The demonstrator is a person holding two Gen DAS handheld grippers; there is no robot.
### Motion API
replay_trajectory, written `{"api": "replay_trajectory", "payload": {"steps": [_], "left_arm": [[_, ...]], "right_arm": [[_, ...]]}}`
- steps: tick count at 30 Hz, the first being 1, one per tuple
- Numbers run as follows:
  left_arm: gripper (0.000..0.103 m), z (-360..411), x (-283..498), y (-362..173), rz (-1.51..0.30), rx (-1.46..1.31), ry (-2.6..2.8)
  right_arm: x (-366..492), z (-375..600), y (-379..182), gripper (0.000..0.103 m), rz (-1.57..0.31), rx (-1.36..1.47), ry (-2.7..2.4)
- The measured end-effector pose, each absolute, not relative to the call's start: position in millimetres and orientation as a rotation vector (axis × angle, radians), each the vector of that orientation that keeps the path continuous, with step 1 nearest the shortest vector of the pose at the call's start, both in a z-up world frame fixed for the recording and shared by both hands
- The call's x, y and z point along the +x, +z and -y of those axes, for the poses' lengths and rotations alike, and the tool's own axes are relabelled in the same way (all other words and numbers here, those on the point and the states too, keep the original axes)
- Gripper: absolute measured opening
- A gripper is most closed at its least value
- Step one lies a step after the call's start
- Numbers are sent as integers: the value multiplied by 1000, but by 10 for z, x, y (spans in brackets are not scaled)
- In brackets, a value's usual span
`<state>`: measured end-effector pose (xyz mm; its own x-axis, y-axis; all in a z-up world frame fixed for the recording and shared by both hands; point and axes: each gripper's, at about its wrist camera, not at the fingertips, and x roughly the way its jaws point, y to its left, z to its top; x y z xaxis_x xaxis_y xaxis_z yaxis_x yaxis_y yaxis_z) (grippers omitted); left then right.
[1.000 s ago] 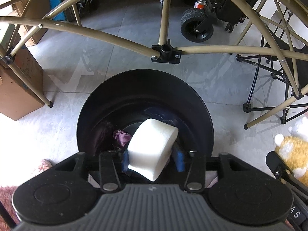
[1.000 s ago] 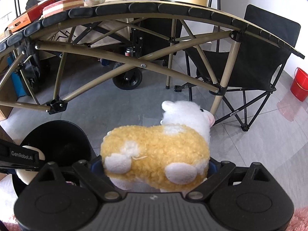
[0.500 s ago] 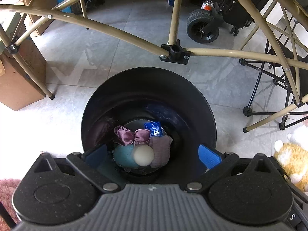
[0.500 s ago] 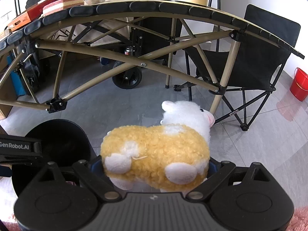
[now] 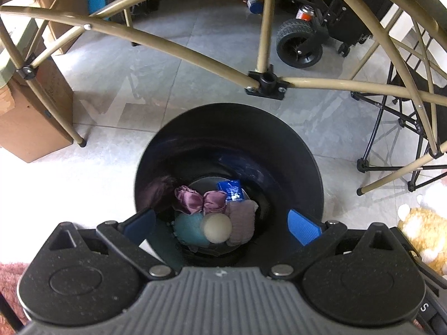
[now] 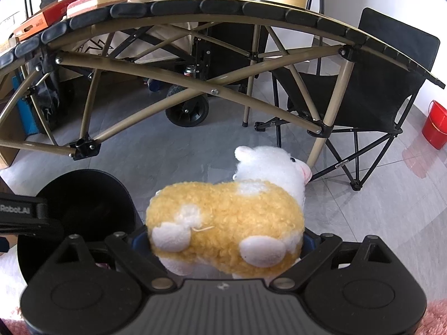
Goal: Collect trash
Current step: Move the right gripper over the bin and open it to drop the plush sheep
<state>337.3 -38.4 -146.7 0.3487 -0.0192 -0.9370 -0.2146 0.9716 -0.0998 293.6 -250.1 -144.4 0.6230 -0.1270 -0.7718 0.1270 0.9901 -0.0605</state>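
Since a second ago we have let go of the white foam block over the bin (image 5: 229, 128): our left gripper (image 5: 220, 224) then pinched it, and now its blue pads stand wide apart with nothing between them. A pale round blur (image 5: 216, 228) sits low in the bin among the other scraps, a purple bow (image 5: 199, 199), a blue wrapper (image 5: 230, 190), a teal lump (image 5: 190, 230) and a mauve cloth (image 5: 241, 224); we take the blur for the dropped foam, though it is too smeared to be sure. Our left gripper hangs just above the bin's mouth, looking straight down into it.

Our right gripper (image 6: 225, 241) has not changed. It is closed round the belly of the plush sheep (image 6: 226, 217), whose white head points away from us and to the right, and it holds the toy above the tiled floor, just right of the bin (image 6: 83, 192).

We judge the sheep light, soft and springy. The fleece squashes under the pads, so a grip across the thick middle of the body, as now, is the sound one; a leg or ear would let it swing or slip out. Nothing about it is fragile, so a firm squeeze does no harm.
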Motion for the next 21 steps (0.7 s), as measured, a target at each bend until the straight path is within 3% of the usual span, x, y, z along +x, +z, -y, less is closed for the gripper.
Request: {"api": "replay_trajectory", "payload": {"steps": [21], "left_arm": [[103, -473, 3074, -1241, -1132, -300, 223]], "right_arm": [[3025, 1843, -1498, 95, -908, -105, -44]]}}
